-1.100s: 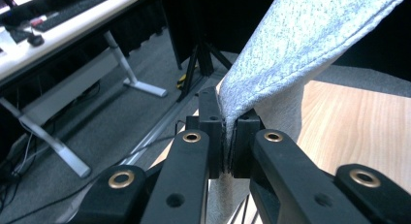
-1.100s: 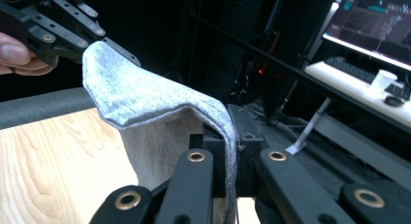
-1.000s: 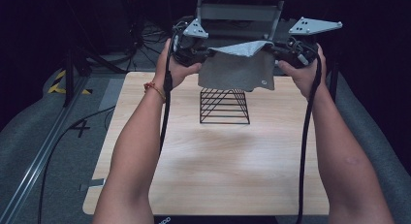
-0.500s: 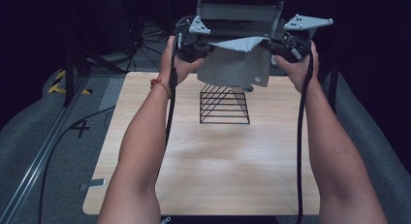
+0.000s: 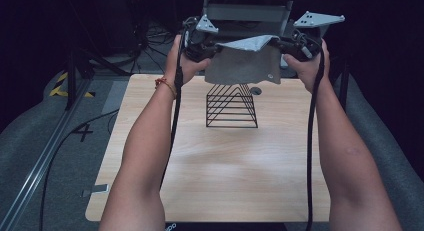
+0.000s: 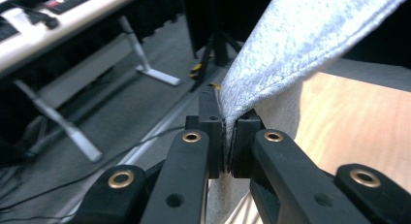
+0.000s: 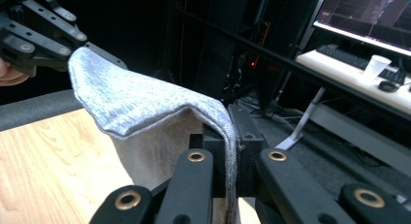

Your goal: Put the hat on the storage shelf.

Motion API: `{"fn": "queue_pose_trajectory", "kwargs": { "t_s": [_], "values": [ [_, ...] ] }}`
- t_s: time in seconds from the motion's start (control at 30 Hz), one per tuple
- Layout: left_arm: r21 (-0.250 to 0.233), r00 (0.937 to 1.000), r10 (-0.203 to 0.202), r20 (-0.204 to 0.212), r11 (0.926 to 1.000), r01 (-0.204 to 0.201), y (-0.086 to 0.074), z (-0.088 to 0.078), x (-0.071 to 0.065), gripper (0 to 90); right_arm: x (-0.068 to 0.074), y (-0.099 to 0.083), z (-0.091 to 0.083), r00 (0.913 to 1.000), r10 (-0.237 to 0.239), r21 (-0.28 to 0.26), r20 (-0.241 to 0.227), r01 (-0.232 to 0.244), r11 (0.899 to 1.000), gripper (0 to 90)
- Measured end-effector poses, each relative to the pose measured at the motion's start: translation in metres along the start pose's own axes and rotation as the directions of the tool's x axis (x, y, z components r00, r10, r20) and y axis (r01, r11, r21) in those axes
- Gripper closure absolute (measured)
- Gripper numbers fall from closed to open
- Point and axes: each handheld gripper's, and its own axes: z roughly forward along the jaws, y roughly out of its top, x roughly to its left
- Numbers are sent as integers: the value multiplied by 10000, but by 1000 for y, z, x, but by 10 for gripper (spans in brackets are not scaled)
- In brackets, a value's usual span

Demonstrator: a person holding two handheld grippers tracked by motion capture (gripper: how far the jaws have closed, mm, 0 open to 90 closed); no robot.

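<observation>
A grey cloth (image 5: 245,63) hangs stretched between both grippers, high above the far end of the wooden table (image 5: 220,176). My left gripper (image 5: 215,50) is shut on the cloth's left corner; in the left gripper view the grey cloth (image 6: 295,44) runs up from the pinched jaws of that gripper (image 6: 226,136). My right gripper (image 5: 281,43) is shut on the right corner, where the cloth (image 7: 145,107) folds over the closed jaws of this gripper (image 7: 231,151). A black wire rack (image 5: 231,106) stands on the table below the cloth.
The left gripper (image 7: 39,35) appears far off at the top left of the right gripper view. Desks with a keyboard (image 7: 349,54), a monitor (image 7: 368,15) and a white cup (image 7: 375,65) stand beyond the table. Cables (image 5: 65,141) lie on the grey floor at the left.
Both hands have lifted the cloth a little higher and farther from the person. The grip on both corners is unchanged.
</observation>
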Motion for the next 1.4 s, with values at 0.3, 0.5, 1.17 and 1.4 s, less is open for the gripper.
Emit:
{"fn": "queue_pose_trajectory", "kwargs": {
  "t_s": [0.3,0.5,1.17,1.4],
  "values": [
    [227,9994,-278,187,9994,273,-16,6,2,869,5,-21,10,9997,158,463,-187,-149,9988,877],
    [-195,9992,-143,370,9997,150,-2,-12,-1,870,8,-7,-3,9997,-13,194,-236,18,9998,878],
    [393,9980,-121,623,9992,96,-29,-7,-11,868,24,-27,-4,9981,-187,604,-580,222,9979,877],
    [481,9952,-326,922,9984,283,-48,9,-15,864,20,-46,4,9975,21,872,-712,41,9962,876]
  ]
}}
